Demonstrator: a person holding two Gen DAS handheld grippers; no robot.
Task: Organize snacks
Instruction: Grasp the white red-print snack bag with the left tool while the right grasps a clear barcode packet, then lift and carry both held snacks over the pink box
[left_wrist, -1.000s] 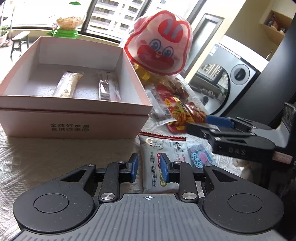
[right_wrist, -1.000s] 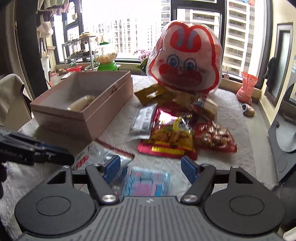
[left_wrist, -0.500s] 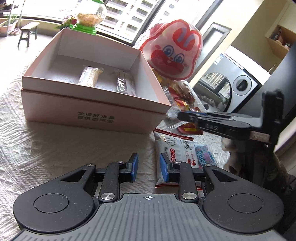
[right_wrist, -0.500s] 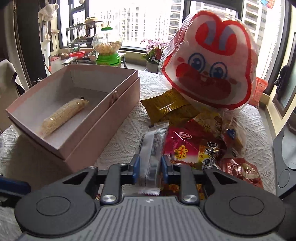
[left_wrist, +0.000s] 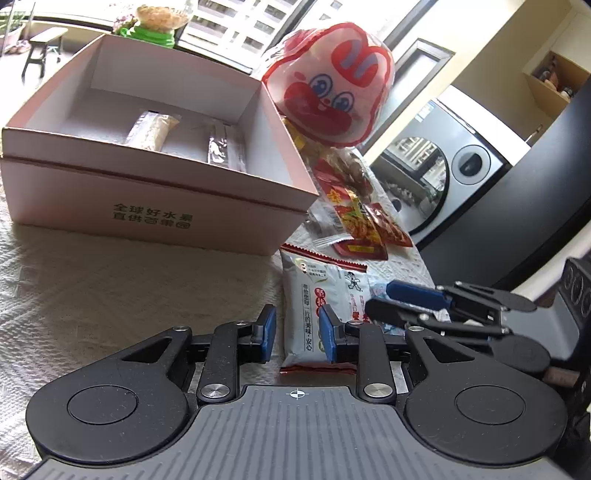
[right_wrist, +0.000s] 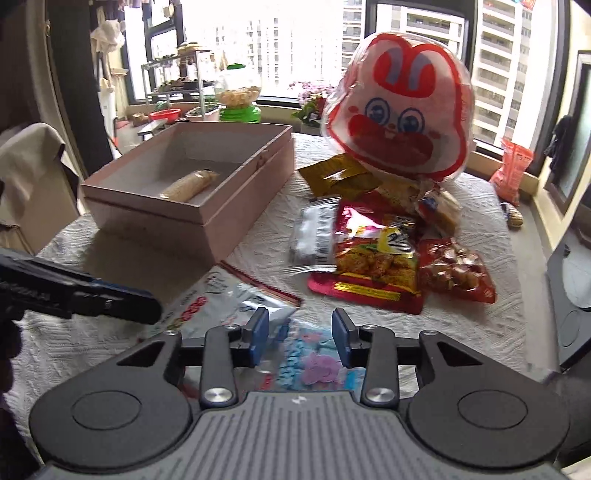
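A pink box (left_wrist: 155, 206) (right_wrist: 221, 210) holds a pale snack bar (left_wrist: 151, 131) (right_wrist: 190, 184) and a dark wrapped bar (left_wrist: 221, 151). My left gripper (left_wrist: 297, 334) is open and empty, low over the cloth beside a white snack pack (left_wrist: 325, 295) (right_wrist: 221, 299). My right gripper (right_wrist: 300, 338) is open and empty above a blue-pink candy pack (right_wrist: 314, 365); it also shows in the left wrist view (left_wrist: 391, 306). A silver-wrapped bar (right_wrist: 314, 232) lies next to a red chip bag (right_wrist: 373, 258).
A big red rabbit-face bag (left_wrist: 328, 107) (right_wrist: 400, 114) stands behind the pile of snacks. A red candy bag (right_wrist: 456, 269) and yellow packs (right_wrist: 340, 175) lie near it. A washing machine (left_wrist: 454, 162) stands beyond the table's right edge.
My right gripper, shut on the silver-wrapped bar half a second ago, has opened and pulled back over the candy pack; the bar lies on the table. My left gripper shifted slightly.
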